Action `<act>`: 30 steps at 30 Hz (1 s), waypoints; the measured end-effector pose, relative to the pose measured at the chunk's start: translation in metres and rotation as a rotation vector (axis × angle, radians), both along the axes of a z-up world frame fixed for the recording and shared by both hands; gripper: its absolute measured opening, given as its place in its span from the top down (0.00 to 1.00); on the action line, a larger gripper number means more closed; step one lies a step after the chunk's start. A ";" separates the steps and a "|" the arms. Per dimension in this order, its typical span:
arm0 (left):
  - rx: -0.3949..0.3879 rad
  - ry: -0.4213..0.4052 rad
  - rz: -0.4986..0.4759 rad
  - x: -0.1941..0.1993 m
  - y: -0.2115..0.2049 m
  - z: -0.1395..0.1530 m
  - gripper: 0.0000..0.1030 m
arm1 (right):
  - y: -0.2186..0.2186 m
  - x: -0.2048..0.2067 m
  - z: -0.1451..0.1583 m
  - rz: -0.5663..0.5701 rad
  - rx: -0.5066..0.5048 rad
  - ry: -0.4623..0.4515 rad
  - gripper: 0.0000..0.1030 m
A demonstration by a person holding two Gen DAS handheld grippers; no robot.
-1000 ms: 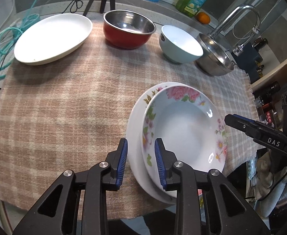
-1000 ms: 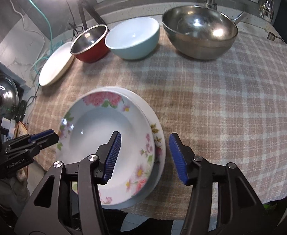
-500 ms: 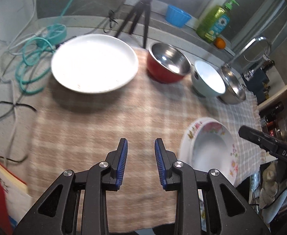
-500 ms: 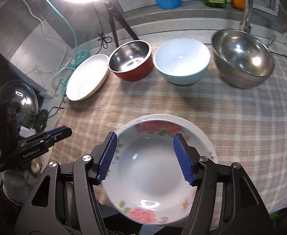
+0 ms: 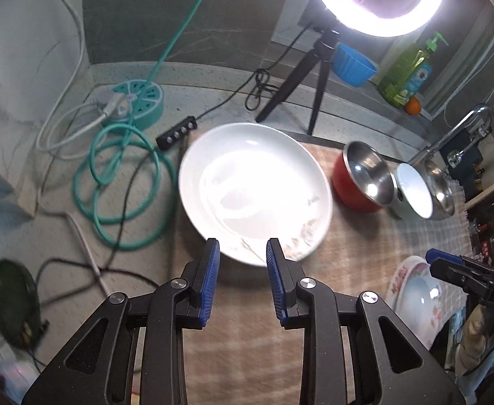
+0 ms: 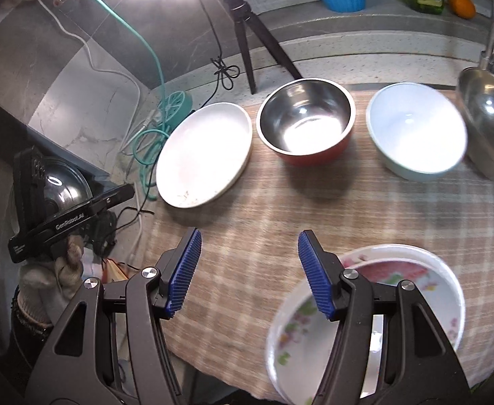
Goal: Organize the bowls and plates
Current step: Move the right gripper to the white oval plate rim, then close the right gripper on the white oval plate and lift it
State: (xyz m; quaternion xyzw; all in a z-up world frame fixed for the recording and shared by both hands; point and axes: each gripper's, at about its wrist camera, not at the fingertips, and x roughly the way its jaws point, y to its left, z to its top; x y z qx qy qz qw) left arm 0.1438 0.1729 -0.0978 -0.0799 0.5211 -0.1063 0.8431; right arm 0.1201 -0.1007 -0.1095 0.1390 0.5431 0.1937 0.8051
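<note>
Plates are hard, smooth and easy to break, so we must hold them by the rim and pinch firmly. Our left gripper [image 5: 242,256] is spread and holds nothing, right at the near rim of the white plate [image 5: 253,189]. That plate sits at the far left corner of the checked cloth [image 6: 280,216]. Our right gripper [image 6: 248,266] is spread too, and holds nothing. The flower plates [image 6: 415,270] are stacked at the cloth's near edge. The red bowl [image 6: 306,121], blue bowl [image 6: 415,135] and steel bowl [image 6: 490,128] stand in a row along the far edge.
</note>
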 end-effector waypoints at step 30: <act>-0.026 0.116 -0.104 0.132 0.028 -0.063 0.74 | 0.062 0.087 -0.077 -0.117 0.004 0.164 0.74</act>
